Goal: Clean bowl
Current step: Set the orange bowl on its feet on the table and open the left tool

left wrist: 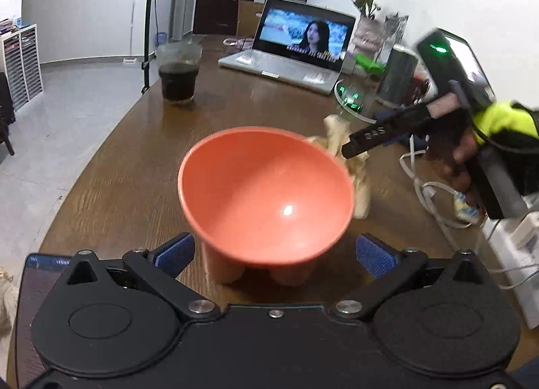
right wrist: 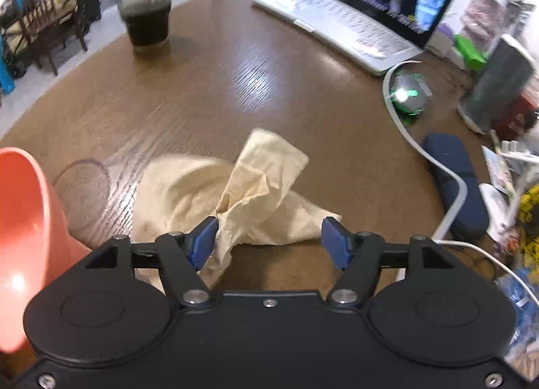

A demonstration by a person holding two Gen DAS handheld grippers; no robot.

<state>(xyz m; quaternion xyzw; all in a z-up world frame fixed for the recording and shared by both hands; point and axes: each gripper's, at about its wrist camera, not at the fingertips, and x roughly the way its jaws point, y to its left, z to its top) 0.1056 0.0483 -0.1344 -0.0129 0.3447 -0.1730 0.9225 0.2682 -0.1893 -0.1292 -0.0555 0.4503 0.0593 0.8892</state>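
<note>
Orange bowl (left wrist: 266,197) near desk's (right wrist: 209,92) left edge looks light, stiff, slick plastic w/ footed base—grip rim; both grippers' jaws spread, soft cloth (right wrist: 242,193) between right ones.

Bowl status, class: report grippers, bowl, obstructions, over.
Left gripper open, fingers either side of the bowl's base. Right gripper open over the cloth, nothing gripped. Orange bowl upright on table, looks empty. Nothing blocking the bowl.

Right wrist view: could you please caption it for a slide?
Open right tool over a cloth on the table, bowl at left.
</note>
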